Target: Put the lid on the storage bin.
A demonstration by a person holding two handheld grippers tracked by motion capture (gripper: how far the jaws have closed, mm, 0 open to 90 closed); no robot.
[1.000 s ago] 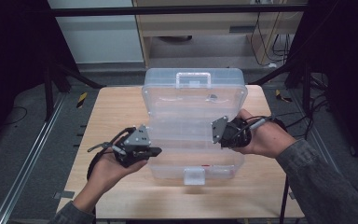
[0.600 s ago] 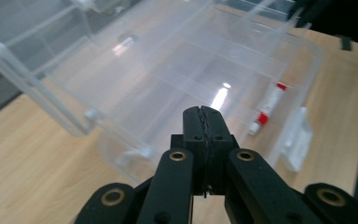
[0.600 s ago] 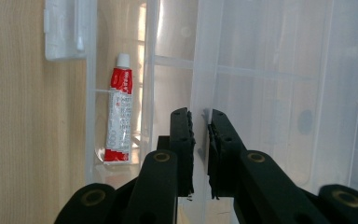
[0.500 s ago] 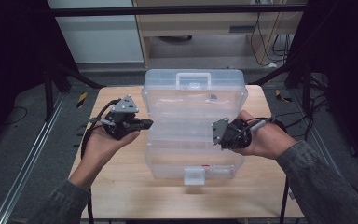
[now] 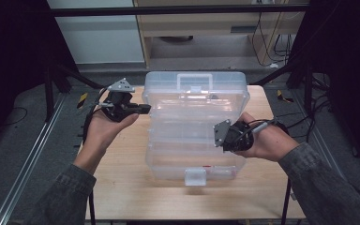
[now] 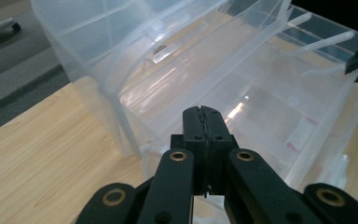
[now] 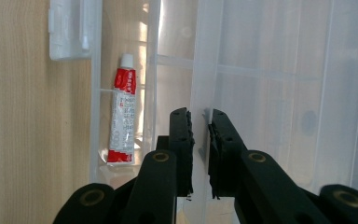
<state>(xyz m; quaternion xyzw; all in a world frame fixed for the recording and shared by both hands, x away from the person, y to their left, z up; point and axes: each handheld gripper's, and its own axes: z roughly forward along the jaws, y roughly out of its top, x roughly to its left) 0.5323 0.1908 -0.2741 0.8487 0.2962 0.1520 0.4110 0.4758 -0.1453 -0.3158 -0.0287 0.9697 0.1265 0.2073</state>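
Note:
A large clear plastic compartment box (image 5: 194,117) stands on the wooden table (image 5: 122,187) with its lid lifted off the base. My right gripper (image 5: 217,139) is at the box's right side, and in the right gripper view (image 7: 199,116) it is shut on the lid's thin clear edge (image 7: 200,70). A red and white tube (image 7: 123,116) lies in one compartment below. My left gripper (image 5: 145,109) hovers at the box's left side near the raised lid (image 6: 98,42). Its jaws (image 6: 204,114) are shut with nothing between them.
A clear latch tab (image 5: 195,177) juts from the box's front edge, and a carry handle (image 5: 194,80) is at its far edge. Bare tabletop lies in front of the box and to its left. Dark frame rails and cables surround the table.
My left hand has risen and moved from the box's front left corner to its far left side. The right hand has kept still on the lid.

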